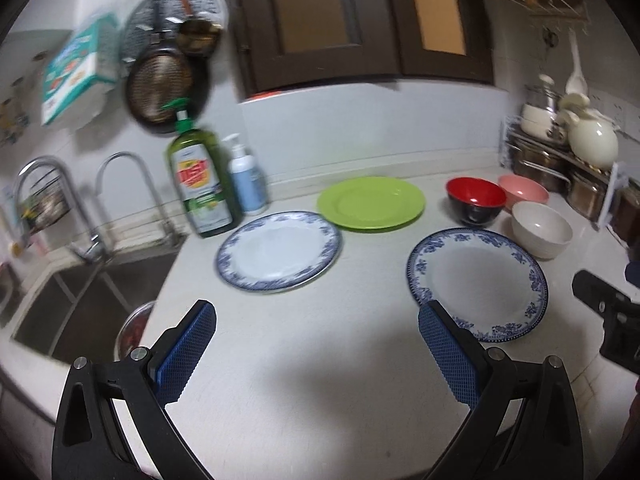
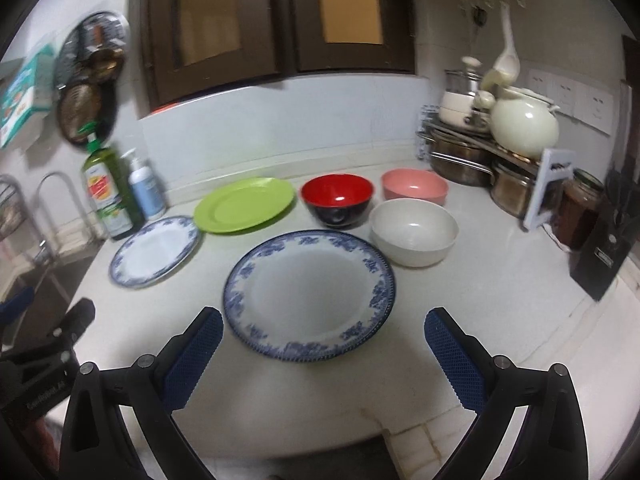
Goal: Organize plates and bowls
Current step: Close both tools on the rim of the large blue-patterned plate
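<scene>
On counter (image 2: pixel 500 280): plates flat; bowls upright

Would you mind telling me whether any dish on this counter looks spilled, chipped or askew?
Nothing stands out: the two blue-patterned white plates and the lime-green plate lie flat, and the red-and-black, pink and cream bowls sit upright and empty.

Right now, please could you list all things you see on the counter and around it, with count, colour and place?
Patterned plates: 2, white with blue rims, front centre and left.
Green plate: 1, behind them.
Bowls: 3, red-and-black bowl, pink bowl, white bowl, right.
Bottles: 2, green bottle and white-blue bottle, near the sink.
Pots: several, steel, right corner rack.
Cream pot: 1, on that rack.
Left gripper: open, empty.
Right gripper: open, empty.
</scene>
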{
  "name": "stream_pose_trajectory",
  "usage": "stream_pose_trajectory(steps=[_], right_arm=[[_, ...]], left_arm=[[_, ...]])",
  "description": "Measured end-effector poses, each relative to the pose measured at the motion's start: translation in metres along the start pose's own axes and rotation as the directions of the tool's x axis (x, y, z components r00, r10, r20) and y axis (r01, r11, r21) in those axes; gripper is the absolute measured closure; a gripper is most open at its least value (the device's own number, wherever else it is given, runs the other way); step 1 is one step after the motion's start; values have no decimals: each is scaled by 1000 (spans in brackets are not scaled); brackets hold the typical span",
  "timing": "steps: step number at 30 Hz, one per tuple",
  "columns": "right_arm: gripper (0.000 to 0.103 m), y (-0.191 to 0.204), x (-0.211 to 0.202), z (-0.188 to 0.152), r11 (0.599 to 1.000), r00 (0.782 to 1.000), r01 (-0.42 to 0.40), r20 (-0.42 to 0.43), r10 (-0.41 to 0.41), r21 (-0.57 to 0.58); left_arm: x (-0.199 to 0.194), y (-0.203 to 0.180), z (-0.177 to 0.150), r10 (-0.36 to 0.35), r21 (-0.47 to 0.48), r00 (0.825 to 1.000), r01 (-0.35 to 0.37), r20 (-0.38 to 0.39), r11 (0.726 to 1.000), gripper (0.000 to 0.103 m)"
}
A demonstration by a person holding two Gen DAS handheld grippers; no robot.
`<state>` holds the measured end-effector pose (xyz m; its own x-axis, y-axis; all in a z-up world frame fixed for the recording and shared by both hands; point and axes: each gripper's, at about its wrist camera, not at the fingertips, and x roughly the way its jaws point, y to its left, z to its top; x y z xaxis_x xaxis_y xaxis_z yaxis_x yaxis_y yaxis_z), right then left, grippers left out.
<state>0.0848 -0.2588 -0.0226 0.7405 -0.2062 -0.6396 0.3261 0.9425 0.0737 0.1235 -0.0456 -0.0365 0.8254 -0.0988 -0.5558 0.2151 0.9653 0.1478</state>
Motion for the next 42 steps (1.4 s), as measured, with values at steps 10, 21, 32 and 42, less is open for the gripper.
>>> stream_pose_trajectory(steps=[10, 21, 32, 42], right_arm=[[2, -11, 41, 9, 982, 985, 167, -57, -162, 92], [16, -38, 124, 21, 989, 977, 139, -168, -129, 49], [36, -61, 175, 16, 989, 959, 131, -263, -109, 65], [51, -65, 193, 14, 992, 950, 101, -303, -73, 79]], left_arm=[[62, -17, 27, -140, 79, 989, 143, -42, 987, 1], [136, -53, 30, -134, 31, 980, 140, -150, 990, 11], [187, -84, 26, -173, 35, 950, 189, -261, 981, 27], [207, -100, 23, -208, 27, 921, 229, -329, 973, 42]])
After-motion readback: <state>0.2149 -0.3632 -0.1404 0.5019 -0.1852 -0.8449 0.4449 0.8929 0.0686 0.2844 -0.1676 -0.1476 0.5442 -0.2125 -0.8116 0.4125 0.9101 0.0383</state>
